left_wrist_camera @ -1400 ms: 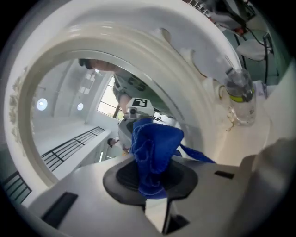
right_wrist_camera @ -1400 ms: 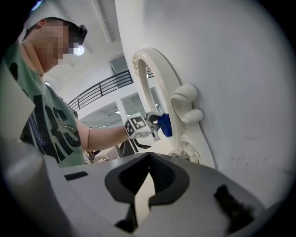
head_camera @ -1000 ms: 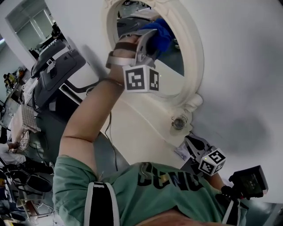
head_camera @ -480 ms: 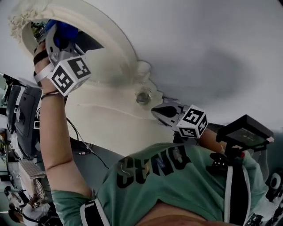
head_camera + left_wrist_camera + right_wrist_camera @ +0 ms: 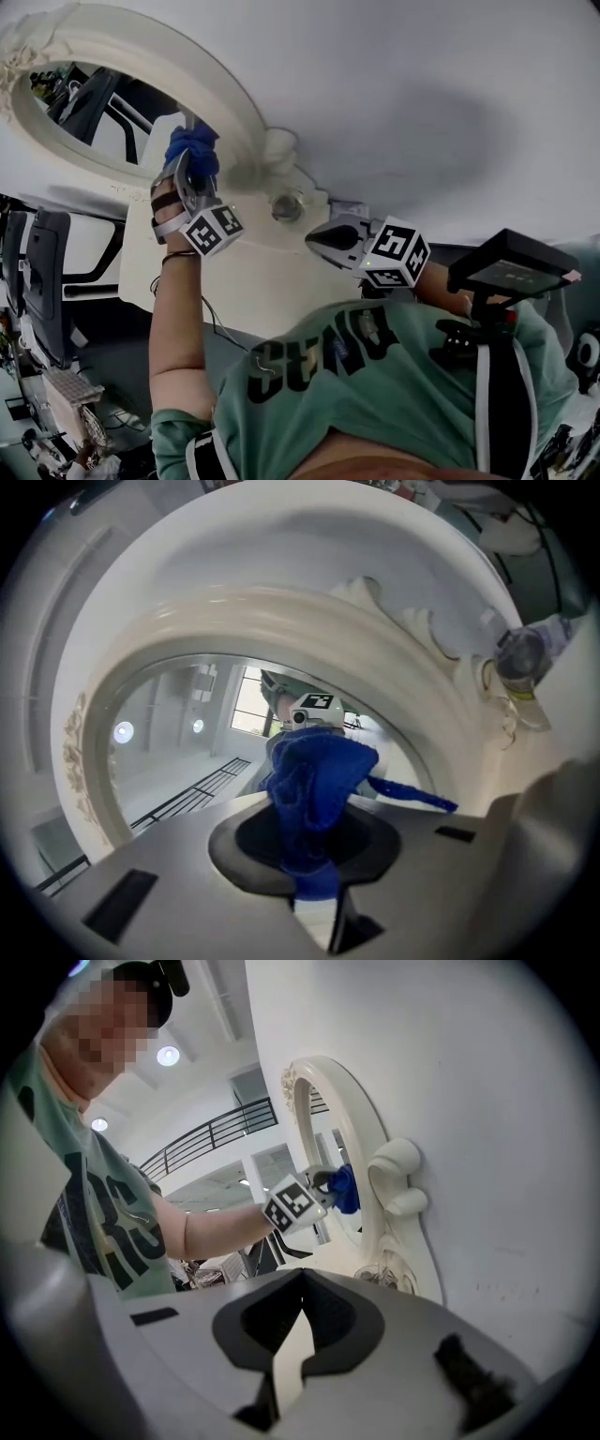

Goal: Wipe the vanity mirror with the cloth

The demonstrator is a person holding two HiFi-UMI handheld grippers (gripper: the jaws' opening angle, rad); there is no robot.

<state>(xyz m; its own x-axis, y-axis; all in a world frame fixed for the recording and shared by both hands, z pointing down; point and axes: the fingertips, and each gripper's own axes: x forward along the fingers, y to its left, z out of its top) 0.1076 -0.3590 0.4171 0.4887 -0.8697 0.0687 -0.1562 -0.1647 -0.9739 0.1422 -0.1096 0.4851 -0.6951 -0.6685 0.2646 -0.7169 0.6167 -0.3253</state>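
The oval vanity mirror (image 5: 103,112) hangs on a white wall in a thick cream frame (image 5: 216,84). My left gripper (image 5: 192,183) is shut on a bunched blue cloth (image 5: 192,148), which rests against the glass at its edge beside the frame. In the left gripper view the cloth (image 5: 314,780) fills the jaws of the left gripper (image 5: 317,874), and the glass behind reflects the gripper. My right gripper (image 5: 323,239) hangs lower, off the mirror, shut on nothing. From the right gripper (image 5: 298,1316) view I see the mirror (image 5: 323,1147) and cloth (image 5: 345,1188) ahead.
A clear glass knob (image 5: 286,208) sits on the cream panel (image 5: 253,272) under the mirror. A dark device (image 5: 511,267) is mounted at the person's shoulder strap. Dark exercise machines (image 5: 37,281) stand at the left. The white wall (image 5: 441,112) spreads to the right.
The left gripper has carried the cloth across the glass, from the far end of the oval to the edge near the knob. The head view has swung. The right gripper stays low.
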